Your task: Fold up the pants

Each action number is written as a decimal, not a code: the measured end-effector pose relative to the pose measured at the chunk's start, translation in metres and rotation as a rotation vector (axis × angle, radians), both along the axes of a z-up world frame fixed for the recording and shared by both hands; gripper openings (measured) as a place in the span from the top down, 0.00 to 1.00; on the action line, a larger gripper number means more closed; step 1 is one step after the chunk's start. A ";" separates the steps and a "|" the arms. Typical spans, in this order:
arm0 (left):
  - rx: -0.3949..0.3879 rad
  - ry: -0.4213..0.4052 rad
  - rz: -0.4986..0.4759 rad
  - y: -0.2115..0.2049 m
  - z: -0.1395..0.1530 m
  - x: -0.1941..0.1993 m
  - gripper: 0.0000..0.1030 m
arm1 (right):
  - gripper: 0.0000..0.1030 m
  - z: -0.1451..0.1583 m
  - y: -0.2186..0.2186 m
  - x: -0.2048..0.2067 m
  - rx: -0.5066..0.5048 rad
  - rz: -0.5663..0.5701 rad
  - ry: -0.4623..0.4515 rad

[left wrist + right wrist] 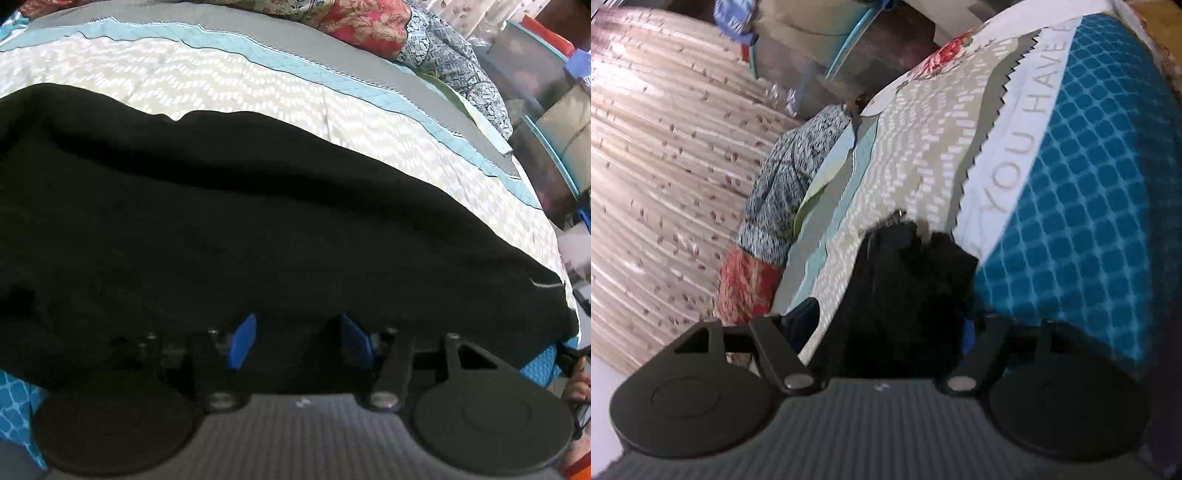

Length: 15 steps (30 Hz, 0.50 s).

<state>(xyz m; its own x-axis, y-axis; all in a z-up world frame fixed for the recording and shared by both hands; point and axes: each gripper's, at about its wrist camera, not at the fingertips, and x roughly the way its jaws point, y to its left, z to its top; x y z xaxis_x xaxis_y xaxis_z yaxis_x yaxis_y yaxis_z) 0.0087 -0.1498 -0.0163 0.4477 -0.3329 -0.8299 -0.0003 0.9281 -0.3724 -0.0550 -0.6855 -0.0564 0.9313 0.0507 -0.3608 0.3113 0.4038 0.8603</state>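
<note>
Black pants (pixel 221 221) lie spread across a bed, filling most of the left wrist view, with a small pale logo near their right end. My left gripper (pixel 299 339) hovers over their near edge; its blue pads (pixel 242 341) stand apart and I see no cloth pinched between them. In the right wrist view, which is rolled sideways, a bunched end of the pants (pixel 905 280) sits between the widely spread fingers of my right gripper (pixel 886 328). One blue pad (pixel 967 338) shows at the right, clear of the cloth.
The bed carries a cream zigzag-patterned cover (pixel 221 85) with teal and grey bands, and a blue lattice blanket (pixel 1089 184) at its near edge. Patterned pillows (pixel 369 26) lie at the far side. Storage boxes (pixel 535 92) and a curtain (pixel 665 147) stand beyond the bed.
</note>
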 end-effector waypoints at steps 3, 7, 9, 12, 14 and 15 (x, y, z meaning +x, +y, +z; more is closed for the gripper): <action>-0.006 -0.014 0.008 -0.001 -0.002 -0.005 0.46 | 0.24 0.006 0.006 0.002 -0.058 0.012 0.030; -0.012 -0.026 -0.027 -0.002 -0.002 -0.006 0.31 | 0.83 0.005 0.015 0.010 -0.118 0.054 0.124; -0.008 -0.028 -0.059 -0.007 -0.002 -0.005 0.21 | 0.84 0.010 0.015 0.006 -0.133 0.047 0.121; 0.000 -0.033 -0.101 -0.016 -0.003 -0.004 0.07 | 0.85 0.023 0.022 0.005 -0.200 0.045 0.125; 0.019 -0.032 -0.106 -0.018 -0.002 -0.006 0.07 | 0.85 0.036 0.033 0.006 -0.271 0.052 0.124; 0.015 -0.029 -0.102 -0.017 -0.001 -0.006 0.09 | 0.85 0.044 0.040 0.010 -0.311 0.055 0.123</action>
